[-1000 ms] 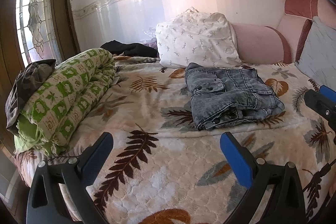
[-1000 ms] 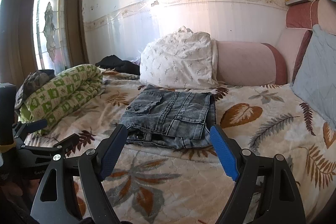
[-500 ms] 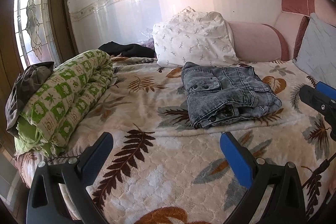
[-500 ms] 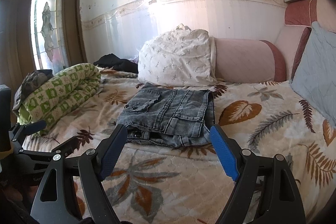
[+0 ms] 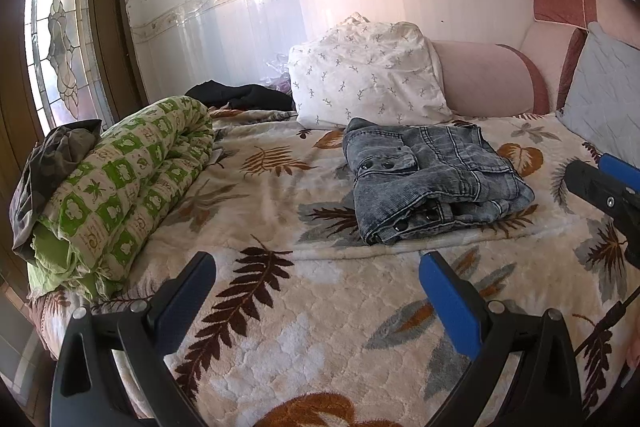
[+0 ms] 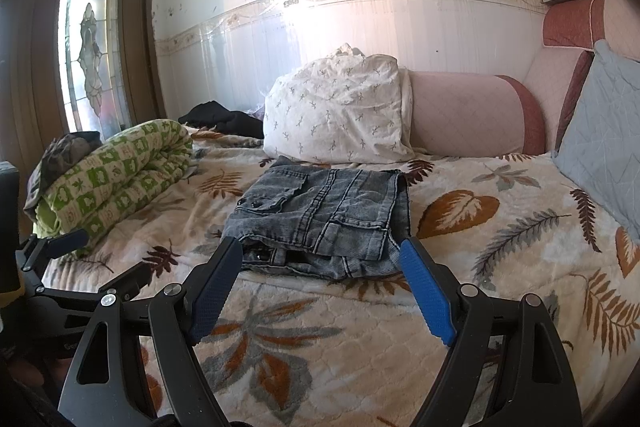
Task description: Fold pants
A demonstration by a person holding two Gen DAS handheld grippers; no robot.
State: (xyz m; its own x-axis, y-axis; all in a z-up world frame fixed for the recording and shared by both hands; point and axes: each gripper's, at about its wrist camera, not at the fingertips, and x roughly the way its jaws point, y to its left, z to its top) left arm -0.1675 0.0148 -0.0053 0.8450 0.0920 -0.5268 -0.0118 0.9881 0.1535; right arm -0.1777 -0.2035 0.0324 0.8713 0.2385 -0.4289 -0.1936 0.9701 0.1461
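The grey denim pants (image 5: 432, 179) lie folded into a compact stack on the leaf-patterned bedspread (image 5: 320, 307), in front of the white pillow. They also show in the right wrist view (image 6: 320, 215). My left gripper (image 5: 316, 267) is open and empty, held back from the pants over the bedspread. My right gripper (image 6: 320, 251) is open and empty, just in front of the stack's near edge. The right gripper also shows at the right edge of the left wrist view (image 5: 608, 183), and the left gripper at the lower left of the right wrist view (image 6: 56, 247).
A rolled green-and-white quilt (image 5: 128, 183) with dark clothes on it lies at the bed's left edge. A white pillow (image 5: 368, 75), a pink bolster (image 5: 488, 79), a grey cushion (image 5: 600, 95) and black clothing (image 5: 240, 95) line the back. A stained-glass door (image 5: 56, 43) stands at the left.
Both grippers have drawn back slightly from the folded pants and risen a little. The pants have not moved. Both grippers stay open.
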